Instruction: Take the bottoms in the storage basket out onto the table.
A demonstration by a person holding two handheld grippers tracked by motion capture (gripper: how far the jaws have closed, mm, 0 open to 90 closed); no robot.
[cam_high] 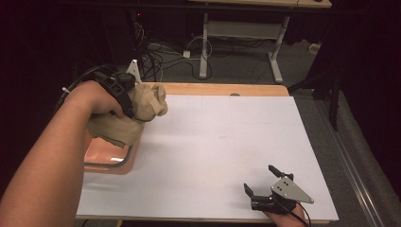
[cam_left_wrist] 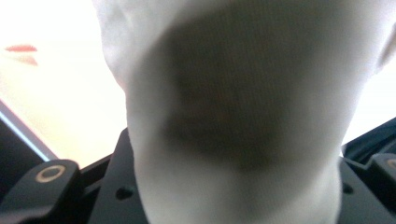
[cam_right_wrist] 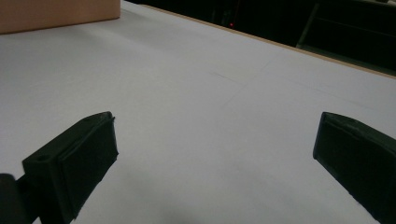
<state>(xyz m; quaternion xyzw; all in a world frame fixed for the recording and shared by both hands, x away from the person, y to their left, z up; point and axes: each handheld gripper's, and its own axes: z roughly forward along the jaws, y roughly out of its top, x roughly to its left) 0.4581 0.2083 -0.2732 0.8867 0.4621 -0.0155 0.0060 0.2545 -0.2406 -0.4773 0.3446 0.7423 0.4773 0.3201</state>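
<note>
Cloth [cam_high: 142,106] is clamped in your left gripper [cam_high: 124,92], lifted over the table's [cam_high: 213,156] left edge; next, spread it flat. Right gripper [cam_high: 265,182] rests apart.

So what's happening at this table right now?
A person works with a hand-held gripper in each hand. The left gripper is clamped on a bunched beige cloth and holds it above an orange basket at the table's left edge; part of the cloth hangs down toward the basket. The right gripper sits near the front right of the white table sheet with its jaws wide apart and nothing between them.
</note>
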